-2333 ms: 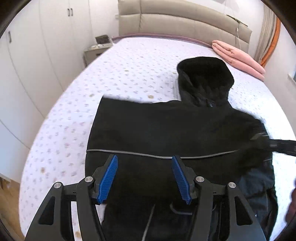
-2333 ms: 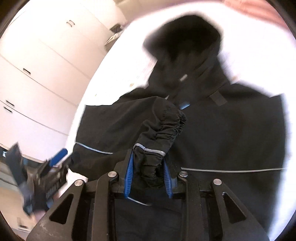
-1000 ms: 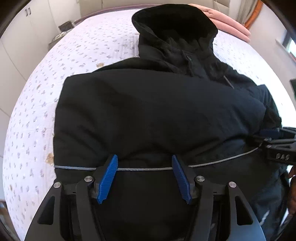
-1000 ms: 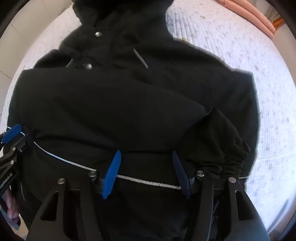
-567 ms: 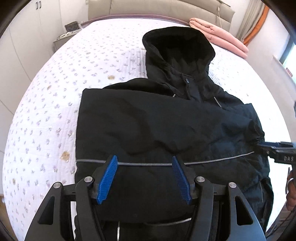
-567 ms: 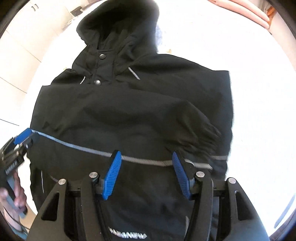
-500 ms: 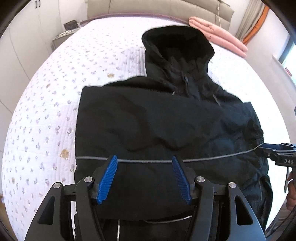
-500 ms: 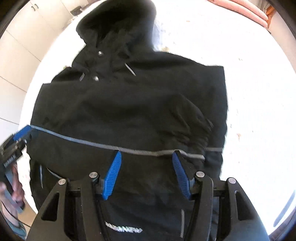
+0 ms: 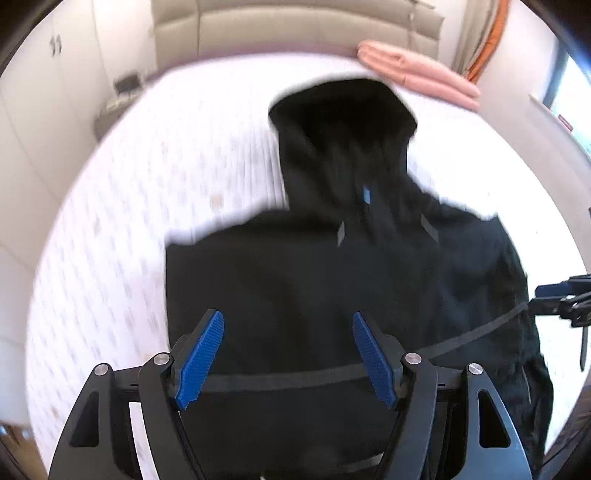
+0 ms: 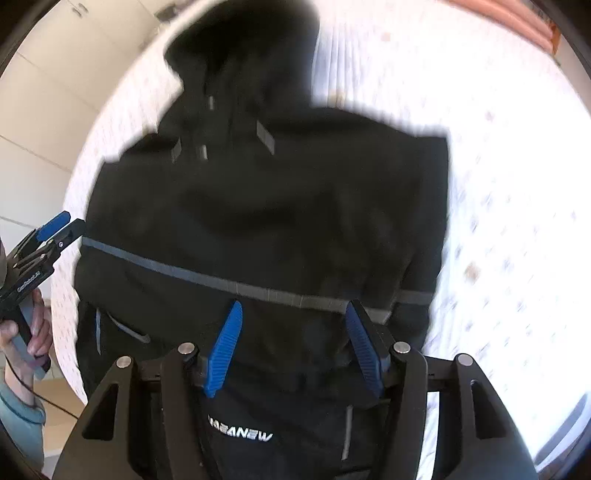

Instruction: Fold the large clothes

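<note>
Two claws hang empty above a black hooded jacket (image 9: 332, 277) spread on the bed (image 9: 147, 184): the left claw (image 9: 288, 363), jaws just widened, and the right claw (image 10: 293, 350) both gape apart.

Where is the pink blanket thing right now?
In the left wrist view the folded pink blanket lies at the far right of the bed, beside the beige headboard and just beyond the hood of the black jacket.
</note>
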A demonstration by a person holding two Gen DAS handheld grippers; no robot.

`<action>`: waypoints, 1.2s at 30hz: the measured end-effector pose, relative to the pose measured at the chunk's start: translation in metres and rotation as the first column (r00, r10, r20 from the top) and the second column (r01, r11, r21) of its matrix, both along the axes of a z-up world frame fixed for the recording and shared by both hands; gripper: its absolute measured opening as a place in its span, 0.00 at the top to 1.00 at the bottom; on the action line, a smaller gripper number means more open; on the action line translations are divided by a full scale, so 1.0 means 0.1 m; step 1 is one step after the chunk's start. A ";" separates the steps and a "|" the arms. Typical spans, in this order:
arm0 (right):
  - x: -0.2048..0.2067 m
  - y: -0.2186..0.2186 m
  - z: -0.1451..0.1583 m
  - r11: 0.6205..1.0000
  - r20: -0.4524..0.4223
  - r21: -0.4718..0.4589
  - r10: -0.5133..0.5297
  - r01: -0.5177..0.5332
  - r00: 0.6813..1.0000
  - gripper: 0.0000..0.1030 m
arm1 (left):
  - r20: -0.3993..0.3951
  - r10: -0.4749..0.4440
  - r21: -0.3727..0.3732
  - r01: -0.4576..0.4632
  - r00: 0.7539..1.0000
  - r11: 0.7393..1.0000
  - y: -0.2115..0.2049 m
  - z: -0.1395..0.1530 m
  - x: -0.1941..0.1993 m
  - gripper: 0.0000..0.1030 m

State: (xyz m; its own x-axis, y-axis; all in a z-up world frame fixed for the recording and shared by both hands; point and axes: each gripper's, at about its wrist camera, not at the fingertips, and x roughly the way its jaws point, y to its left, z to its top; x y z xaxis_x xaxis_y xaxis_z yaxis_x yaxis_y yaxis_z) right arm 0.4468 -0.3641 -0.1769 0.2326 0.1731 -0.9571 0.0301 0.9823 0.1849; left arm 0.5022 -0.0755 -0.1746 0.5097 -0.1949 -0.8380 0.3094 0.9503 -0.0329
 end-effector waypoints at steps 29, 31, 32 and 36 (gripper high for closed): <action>3.24 -0.15 -0.37 0.987 0.268 -0.106 -0.086 0.119 0.960 0.92 | -0.031 0.085 -0.029 -0.086 0.996 0.996 -0.54 -0.56 3.09 0.91; 3.11 -0.27 -0.22 0.988 0.322 -0.068 -0.108 0.137 0.941 0.95 | -0.024 0.139 -0.153 -0.141 0.990 0.978 -0.26 -0.45 3.03 0.91; 3.04 -0.31 -0.17 0.988 0.342 -0.057 -0.116 0.144 0.933 0.95 | -0.029 0.161 -0.239 -0.163 0.987 0.957 -0.11 -0.39 2.97 0.91; 2.79 -0.36 -0.19 0.992 0.369 -0.054 -0.085 0.113 0.925 0.95 | -0.049 0.153 -0.302 -0.161 0.987 0.940 0.07 -0.50 2.81 0.88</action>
